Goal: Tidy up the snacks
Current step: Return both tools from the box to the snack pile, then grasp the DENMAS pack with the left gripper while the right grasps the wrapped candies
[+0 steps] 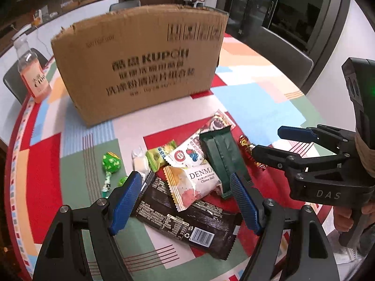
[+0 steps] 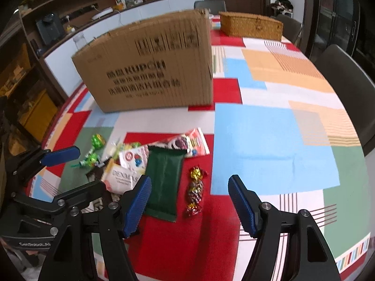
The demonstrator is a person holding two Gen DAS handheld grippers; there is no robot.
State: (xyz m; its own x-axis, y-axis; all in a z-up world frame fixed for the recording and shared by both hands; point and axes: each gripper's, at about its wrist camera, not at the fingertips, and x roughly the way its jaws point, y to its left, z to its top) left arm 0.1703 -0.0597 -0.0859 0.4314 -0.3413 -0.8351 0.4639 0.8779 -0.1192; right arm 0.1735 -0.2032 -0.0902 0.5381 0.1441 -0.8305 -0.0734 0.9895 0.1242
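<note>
Bare tablecloth (image 2: 269, 140) right of snack pile (image 2: 150, 164); cardboard box (image 2: 150, 70) behind.

Snack pile (image 1: 194, 171) before cardboard box (image 1: 140, 63)

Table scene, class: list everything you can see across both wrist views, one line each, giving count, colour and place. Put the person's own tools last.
cardboard box: one, brown, standing at the back of the table
snack pile: several packets overlapping, mixed colours, in front of the box
dark green packet: one, right side of the pile
black wrapper: one, nearest edge of the pile, under the white DENMA packet
green lollipop: one, left of the pile
foil candy: gold and red, count unclear, right of the green packet
bottle: one, pink label, left of the box
wicker basket: one, tan, far behind the box
tablecloth: one, multicoloured patches
left gripper: open, over the pile
right gripper: open, over the foil candy
</note>
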